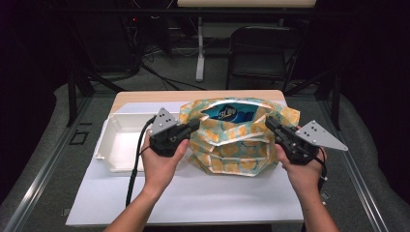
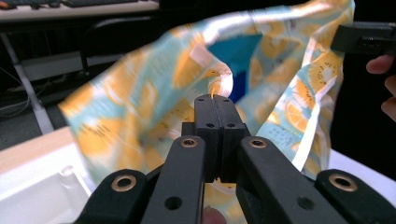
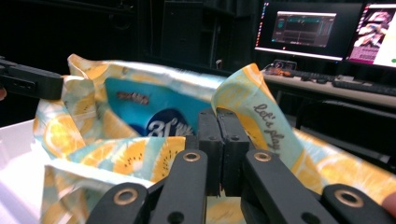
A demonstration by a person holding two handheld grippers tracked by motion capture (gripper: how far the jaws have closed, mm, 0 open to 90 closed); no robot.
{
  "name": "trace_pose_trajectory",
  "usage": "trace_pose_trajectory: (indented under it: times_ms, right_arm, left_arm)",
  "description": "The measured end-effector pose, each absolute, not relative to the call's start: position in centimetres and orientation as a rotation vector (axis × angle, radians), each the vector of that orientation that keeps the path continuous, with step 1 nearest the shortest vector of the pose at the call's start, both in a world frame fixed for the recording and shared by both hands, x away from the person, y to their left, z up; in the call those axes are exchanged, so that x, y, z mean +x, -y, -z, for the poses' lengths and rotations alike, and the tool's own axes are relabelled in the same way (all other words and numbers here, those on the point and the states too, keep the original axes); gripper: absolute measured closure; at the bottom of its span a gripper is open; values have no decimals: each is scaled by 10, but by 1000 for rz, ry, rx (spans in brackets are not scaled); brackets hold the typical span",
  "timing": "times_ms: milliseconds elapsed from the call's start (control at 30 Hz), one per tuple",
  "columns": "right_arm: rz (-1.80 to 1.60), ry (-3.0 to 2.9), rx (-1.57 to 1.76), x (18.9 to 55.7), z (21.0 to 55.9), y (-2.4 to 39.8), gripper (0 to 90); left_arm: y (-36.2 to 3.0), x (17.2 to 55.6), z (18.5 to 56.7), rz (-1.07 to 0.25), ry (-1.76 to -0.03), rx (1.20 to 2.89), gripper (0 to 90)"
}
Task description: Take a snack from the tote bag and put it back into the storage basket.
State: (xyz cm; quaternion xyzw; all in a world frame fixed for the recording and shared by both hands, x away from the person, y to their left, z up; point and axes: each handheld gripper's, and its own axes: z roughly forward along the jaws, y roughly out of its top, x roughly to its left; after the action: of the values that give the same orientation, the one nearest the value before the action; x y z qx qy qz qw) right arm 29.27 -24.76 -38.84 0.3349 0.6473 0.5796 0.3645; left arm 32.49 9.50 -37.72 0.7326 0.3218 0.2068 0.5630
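A soft bag (image 1: 237,145) printed with orange slices on pale teal stands upright on the white counter (image 1: 193,198), just right of a white tray (image 1: 121,140). Its mouth gapes open, rim pulled outward at both sides, and a blue packet (image 1: 229,114) stands inside.

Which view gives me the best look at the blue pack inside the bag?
The right gripper view: the blue pack faces the camera inside the open bag, its print visible. The high view shows only its top edge; the left gripper view shows a blurred blue patch.
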Motion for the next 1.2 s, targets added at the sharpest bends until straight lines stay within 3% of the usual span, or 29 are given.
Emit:
trace_pose_trajectory:
  times_ms: [400, 733, 867, 1200]
  right_arm:
    - [-1469, -1629, 886, 335, 357, 250, 900]
    - [-1386, -1713, 1015, 374, 366, 244, 880]
    - [-1369, -1745, 1059, 382, 377, 246, 826]
    - [-1333, -1730, 1191, 390, 391, 262, 604]
  left_arm:
    - [-105, 375, 350, -487, -816, 1643, 900]
    - [-107, 431, 391, -262, -1002, 1680, 896]
    - [-101, 433, 411, -186, -1004, 1722, 888]
    - [-96, 435, 432, -198, -1064, 1802, 852]
